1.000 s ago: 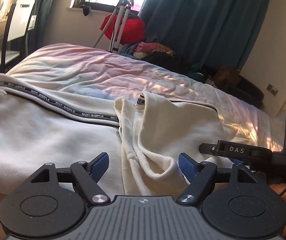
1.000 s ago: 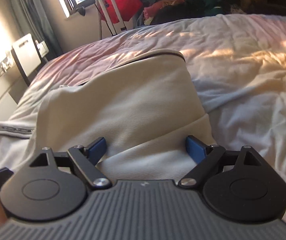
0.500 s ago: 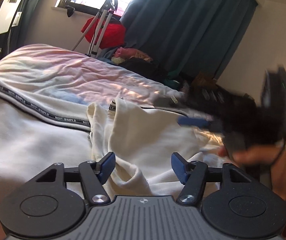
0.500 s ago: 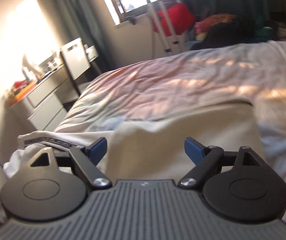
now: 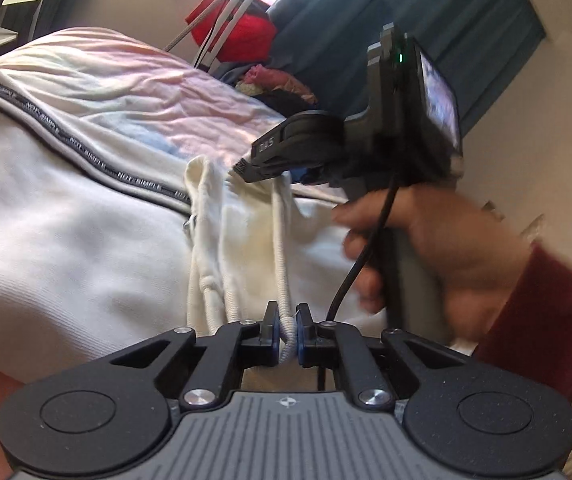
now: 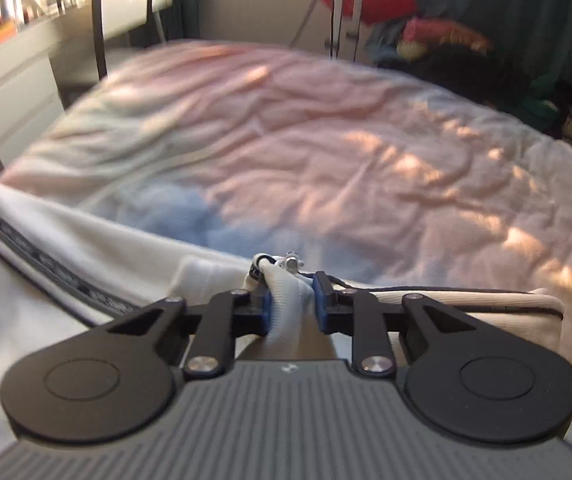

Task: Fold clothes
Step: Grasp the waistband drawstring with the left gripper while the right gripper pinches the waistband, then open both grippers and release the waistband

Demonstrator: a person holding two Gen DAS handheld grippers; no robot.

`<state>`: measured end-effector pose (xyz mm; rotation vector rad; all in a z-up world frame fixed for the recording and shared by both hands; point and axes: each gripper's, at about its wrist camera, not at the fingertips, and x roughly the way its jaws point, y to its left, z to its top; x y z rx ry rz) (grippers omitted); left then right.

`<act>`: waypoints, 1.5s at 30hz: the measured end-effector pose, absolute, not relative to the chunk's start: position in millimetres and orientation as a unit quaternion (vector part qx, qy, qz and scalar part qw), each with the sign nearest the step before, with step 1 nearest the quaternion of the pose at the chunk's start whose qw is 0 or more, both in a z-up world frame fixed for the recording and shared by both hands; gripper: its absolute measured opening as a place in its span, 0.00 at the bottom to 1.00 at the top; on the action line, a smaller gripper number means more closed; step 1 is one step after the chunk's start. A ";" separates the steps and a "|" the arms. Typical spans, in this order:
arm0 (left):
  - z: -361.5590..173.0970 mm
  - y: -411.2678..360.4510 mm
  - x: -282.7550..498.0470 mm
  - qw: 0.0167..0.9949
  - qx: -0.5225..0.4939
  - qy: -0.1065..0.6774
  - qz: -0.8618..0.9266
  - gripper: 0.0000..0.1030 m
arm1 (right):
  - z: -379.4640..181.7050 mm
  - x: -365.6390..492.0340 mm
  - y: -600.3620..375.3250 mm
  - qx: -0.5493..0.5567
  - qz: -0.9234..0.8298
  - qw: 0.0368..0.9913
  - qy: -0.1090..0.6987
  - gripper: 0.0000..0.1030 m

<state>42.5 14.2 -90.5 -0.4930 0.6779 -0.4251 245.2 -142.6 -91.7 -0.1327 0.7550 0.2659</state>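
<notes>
Left gripper (image 5: 286, 334): clenched on a ribbed edge of the cream garment (image 5: 85, 248), the fold pinched between its blue pads (image 5: 271, 326). The gathered edge ran straight away from the gripper as a narrow ridge toward the right gripper (image 5: 245, 170).

Right gripper, own view (image 6: 292, 310): clamped on a bunched corner of the same garment (image 6: 286, 300), beside a small metal zip pull (image 6: 292, 261). Held in the person's hand (image 5: 426, 240), red sleeve (image 5: 546, 308) at the wrist.

Cream garment: soft ribbed knit, off-white, lying across the near edge of the bed (image 6: 326, 140); body spread to the left, a folded panel to the right. A dark woven tape (image 5: 85, 152) with pale lettering ran diagonally along it.

Bed: quilted cover, pink with pale blue patches, creased, dappled with sunlight.

Beyond the far edge of the bed: teal curtain (image 5: 386, 8), red bag (image 5: 237, 36), heap of mixed clothes (image 6: 446, 40), chair (image 6: 125, 4).
</notes>
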 end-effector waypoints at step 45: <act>-47.2 -16.9 -48.1 0.972 -0.053 0.205 -0.103 0.88 | -8.7 13.4 -291.9 0.049 0.111 0.980 0.160 0.87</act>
